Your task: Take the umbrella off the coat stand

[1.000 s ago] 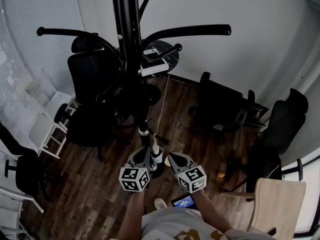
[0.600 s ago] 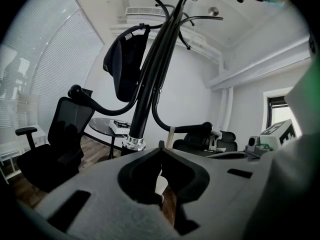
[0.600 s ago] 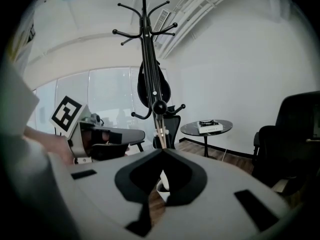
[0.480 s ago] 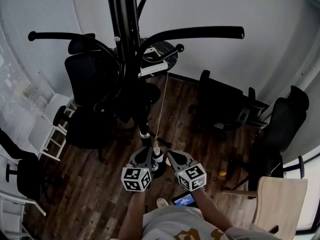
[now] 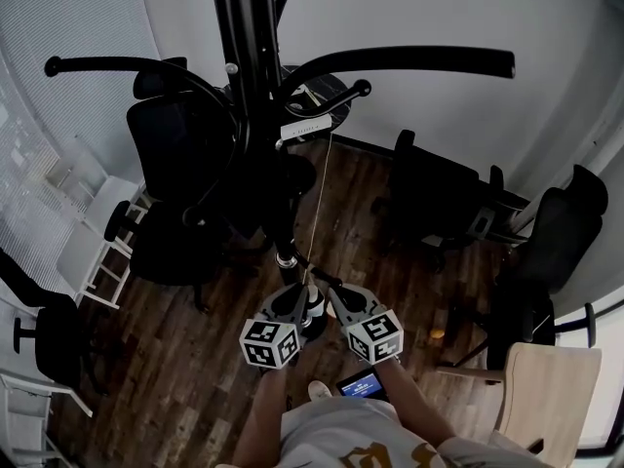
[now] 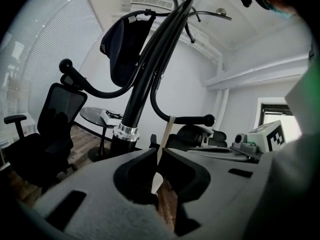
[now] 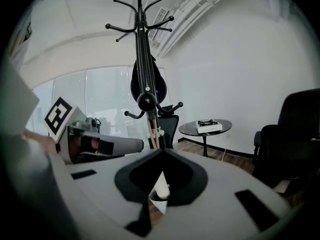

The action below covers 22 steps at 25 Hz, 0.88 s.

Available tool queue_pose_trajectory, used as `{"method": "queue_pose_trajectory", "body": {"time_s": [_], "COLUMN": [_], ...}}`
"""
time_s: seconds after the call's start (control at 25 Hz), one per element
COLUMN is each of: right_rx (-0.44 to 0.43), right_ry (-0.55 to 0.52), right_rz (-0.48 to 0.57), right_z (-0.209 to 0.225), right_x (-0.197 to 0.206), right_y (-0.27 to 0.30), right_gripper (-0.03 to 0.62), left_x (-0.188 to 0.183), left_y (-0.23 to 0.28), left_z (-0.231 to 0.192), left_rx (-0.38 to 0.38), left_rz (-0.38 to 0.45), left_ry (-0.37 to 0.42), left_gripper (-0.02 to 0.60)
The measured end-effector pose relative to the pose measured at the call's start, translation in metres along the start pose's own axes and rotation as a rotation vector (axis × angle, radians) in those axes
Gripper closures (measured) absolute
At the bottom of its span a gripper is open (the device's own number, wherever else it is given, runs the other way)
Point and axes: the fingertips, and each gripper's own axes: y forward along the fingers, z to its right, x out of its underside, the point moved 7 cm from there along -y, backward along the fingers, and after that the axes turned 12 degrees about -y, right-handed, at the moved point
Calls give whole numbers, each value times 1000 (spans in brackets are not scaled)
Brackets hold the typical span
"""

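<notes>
A black coat stand (image 5: 255, 96) rises in front of me. From its short knobbed hook (image 5: 363, 87) a thin pale strap (image 5: 320, 203) hangs down to the umbrella's white handle end (image 5: 315, 304), with something dark below it. My left gripper (image 5: 298, 295) and right gripper (image 5: 330, 293) meet at the strap's lower end. In the left gripper view the left gripper (image 6: 159, 151) is shut on the strap (image 6: 168, 131), with the white end (image 6: 155, 180) behind the jaws. In the right gripper view the right gripper (image 7: 160, 152) is shut where the strap (image 7: 152, 134) reaches it.
Black office chairs (image 5: 171, 144) (image 5: 439, 203) ring the stand. A round black side table (image 5: 331, 100) with a white box (image 5: 304, 130) stands by the wall. White folding chairs (image 5: 93, 252) stand left, a wooden chair (image 5: 541, 388) at lower right. A dark cap (image 6: 122, 46) hangs on the stand.
Both grippers have edged slightly forward and up with the strap still between them. My view has shifted, so the stand's arms spread wider in the picture.
</notes>
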Motion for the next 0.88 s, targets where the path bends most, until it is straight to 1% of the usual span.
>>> {"method": "queue_pose_trajectory", "body": {"time_s": [0.12, 0.24, 0.32, 0.52, 0.68, 0.8, 0.88], "right_rx": [-41, -37, -25, -17, -64, -74, -75], "right_ry": [38, 36, 38, 49, 117, 127, 115], "right_rz": [35, 45, 46, 39, 78, 88, 77], "right_z": [4, 9, 13, 15, 12, 11, 11], "right_x": [-3, -7, -9, -7, -7, -8, -8], "right_y": [4, 7, 8, 4, 5, 7, 9], "right_gripper": [582, 582, 582, 582, 582, 582, 582], "left_x": [1, -1, -2, -1, 2, 0, -1], "left_y": [2, 5, 10, 19, 23, 26, 27], "left_z": [0, 0, 1, 3, 1, -2, -3], "left_rx": [0, 12, 26, 33, 32, 22, 15], "left_rz": [-10, -16, -28, -42, -55, -50, -55], "left_ry": [11, 9, 5, 20, 16, 16, 30], "left_gripper": [558, 553, 495, 494, 494, 496, 532]}}
